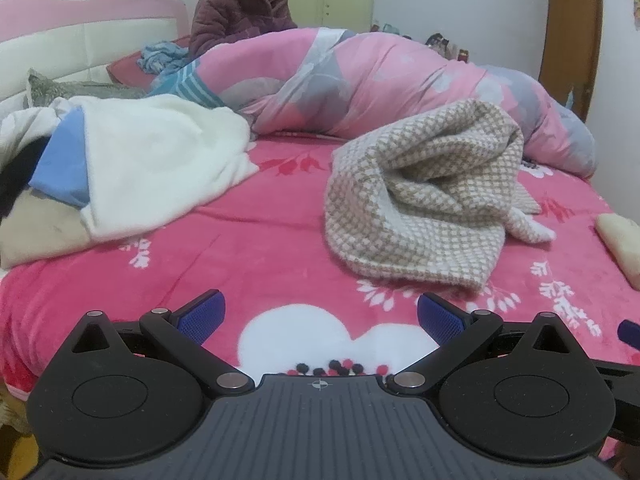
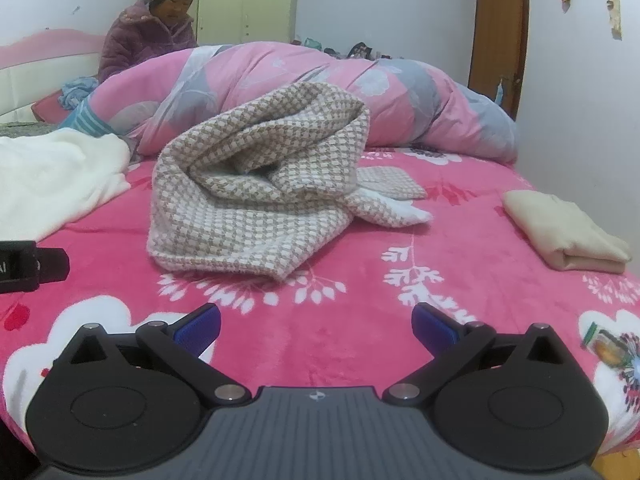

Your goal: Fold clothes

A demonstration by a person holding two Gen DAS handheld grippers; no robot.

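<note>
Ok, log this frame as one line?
phase: pre-grasp | left tongs: open, empty | right tongs: open, empty | knit: crumpled on bed | beige cloth: folded

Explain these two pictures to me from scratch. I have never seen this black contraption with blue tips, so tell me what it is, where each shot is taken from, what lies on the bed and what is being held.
There is no robot here: a person holds a two-finger gripper in each hand, with a camera on each looking forward along its fingers. One picture comes from the left gripper, the other from the right gripper. The blue tips are the finger pads. Both grippers are open and hold nothing.

On the pink floral blanket lies a crumpled checked garment, not yet folded. Left of it sits a heap of white and other clothes; to the right, a folded beige piece. Behind lies a rolled pink quilt, and a woman in a purple jacket sits at the head of the bed.
</note>
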